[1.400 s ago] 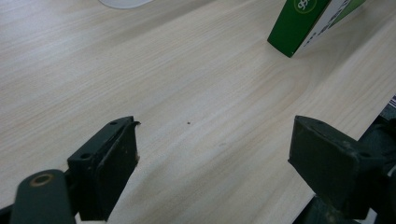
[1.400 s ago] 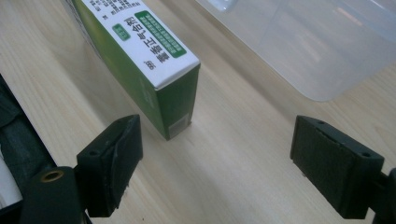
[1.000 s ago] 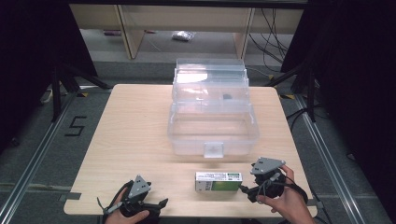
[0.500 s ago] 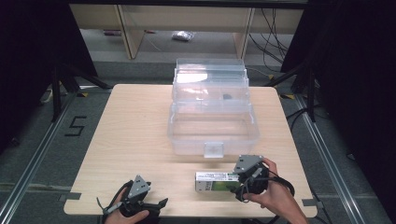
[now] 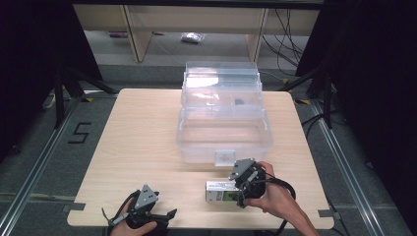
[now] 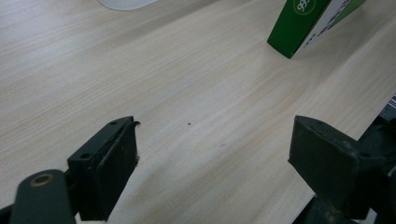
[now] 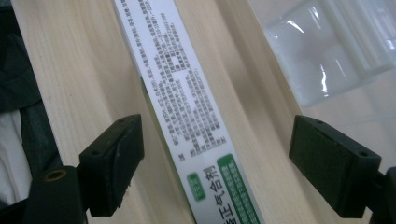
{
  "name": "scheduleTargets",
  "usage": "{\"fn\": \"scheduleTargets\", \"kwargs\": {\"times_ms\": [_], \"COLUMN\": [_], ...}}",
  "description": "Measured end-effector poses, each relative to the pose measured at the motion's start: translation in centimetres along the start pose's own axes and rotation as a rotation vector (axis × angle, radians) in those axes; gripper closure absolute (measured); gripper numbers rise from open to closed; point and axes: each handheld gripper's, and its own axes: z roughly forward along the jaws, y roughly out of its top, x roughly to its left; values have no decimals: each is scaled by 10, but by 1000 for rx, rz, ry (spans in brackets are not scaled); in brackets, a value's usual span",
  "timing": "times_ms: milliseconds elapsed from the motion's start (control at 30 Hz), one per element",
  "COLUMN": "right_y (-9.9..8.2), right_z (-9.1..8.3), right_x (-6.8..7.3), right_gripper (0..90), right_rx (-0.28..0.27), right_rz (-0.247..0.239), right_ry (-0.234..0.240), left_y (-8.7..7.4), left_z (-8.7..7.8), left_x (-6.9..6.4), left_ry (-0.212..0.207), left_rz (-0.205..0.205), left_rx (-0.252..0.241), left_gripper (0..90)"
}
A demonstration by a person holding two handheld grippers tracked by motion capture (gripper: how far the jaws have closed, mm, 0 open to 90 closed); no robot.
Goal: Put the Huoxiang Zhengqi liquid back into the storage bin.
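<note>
So we judge the work is only at its beginning: the green and white box (image 5: pixel 221 191) lies flat on the near right part of the wooden table (image 5: pixel 142 137), and the right gripper (image 7: pixel 215 163) stands wide over it, one jaw on each side, not yet closed. The left gripper (image 5: pixel 162 217) rests near the front edge, also wide, with nothing between its jaws. The grasp and the lift remain, and perhaps the transparent plastic case (image 5: pixel 223 118) behind, standing open, is the destination. Around the pale table we see grey floor, dark curtains and a shelf far behind.
</note>
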Motion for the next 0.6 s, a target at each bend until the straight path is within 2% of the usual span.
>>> {"fn": "scheduleTargets", "kwargs": {"times_ms": [67,167,233,267,300,367,400,533,567,600], "right_y": [5,7,11,11,12,13,15,18,19,19], "right_z": [2,4,7,7,8,9,12,16,18,20], "right_x": [-1,-1,-4,-4,-5,-4,-4,-3,-4,-3], "right_gripper": [190,190,190,190,190,190,194,196,196,198], "right_rx": [7,17,31,38,40,44,53,79,84,97], "right_rz": [-24,-16,-27,-17,-31,-24,-53,-47,-64,-47], "right_ry": [13,19,27,31,36,34,47,57,66,64], "left_y": [0,0,-1,0,0,0,0,0,0,0], "left_z": [0,1,2,0,0,0,1,0,0,0], "left_x": [0,-1,0,0,0,1,0,0,0,0], "left_ry": [8,0,23,6,7,7,8,6,5,6], "left_rz": [4,-10,2,4,4,4,3,5,6,5], "left_rx": [6,-12,-8,7,1,2,3,2,4,4], "left_gripper": [148,148,148,148,148,148,148,148,148,148]}}
